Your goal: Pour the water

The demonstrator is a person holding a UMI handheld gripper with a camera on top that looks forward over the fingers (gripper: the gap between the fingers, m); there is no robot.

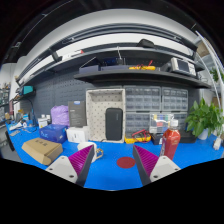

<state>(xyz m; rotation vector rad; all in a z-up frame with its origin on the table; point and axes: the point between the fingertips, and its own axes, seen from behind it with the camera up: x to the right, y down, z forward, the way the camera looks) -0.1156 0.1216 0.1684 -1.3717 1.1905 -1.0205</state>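
Two fingers of the gripper (115,163) stand spread wide apart and hold nothing, their pink pads (80,158) facing each other across bare blue worktop (110,172). Between and just beyond them lies a small red disc (125,161), flat on the worktop. What the task needs seems to be off to the right: a red bottle (171,141) with a pale cap stands upright just beyond the right finger, near a potted plant (205,119), and something like a clear cup (156,125) stands beside it, though that part of the view is too small to be sure of. The main risk from here is the approach. The bottle is off the fingers' centre line, so a straight push forward would miss it, and a sideways swing could knock it over with the outside of the right finger and send it into the cup or the plant. A grip taken too high near the cap could let the bottle swing and spill early. To the left, a cardboard box (41,150) and a purple bag (60,115) sit well clear of that path, and a dark upright case (113,124) stands farther back.
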